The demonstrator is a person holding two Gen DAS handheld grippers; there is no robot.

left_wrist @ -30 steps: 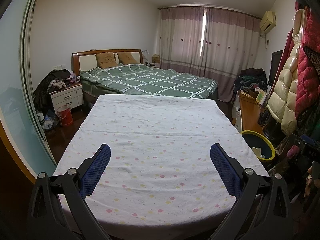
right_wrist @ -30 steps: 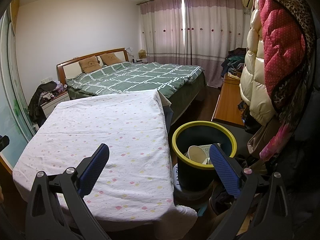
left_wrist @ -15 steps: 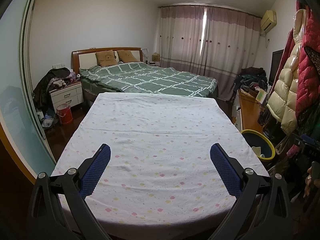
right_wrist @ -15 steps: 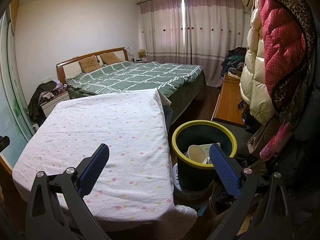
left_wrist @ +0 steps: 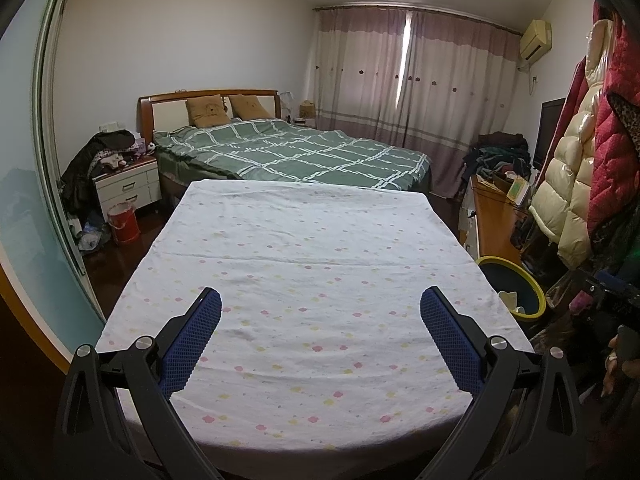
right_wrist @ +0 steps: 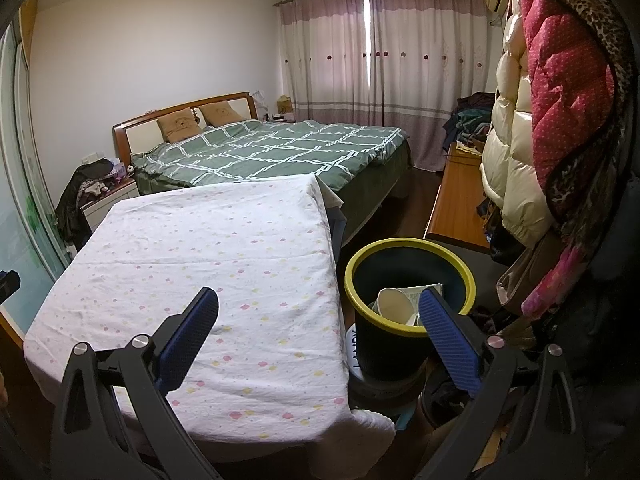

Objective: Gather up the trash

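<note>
I hold both claws spread, empty: left claw [left_wrist: 320,312] over table [left_wrist: 312,248], right claw [right_wrist: 318,308] near bin [right_wrist: 408,328] holding cup [right_wrist: 394,306].

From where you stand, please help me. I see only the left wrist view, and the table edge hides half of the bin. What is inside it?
Observer: The bin holds a white cup, lying tilted.
Operator: Is there anything else in it?
Observer: Yes, a flat paper behind the cup.
Operator: Does the right gripper hold something?
Observer: No. The right gripper is open and empty, and one of its fingers shows in front of the bin's rim.
</note>
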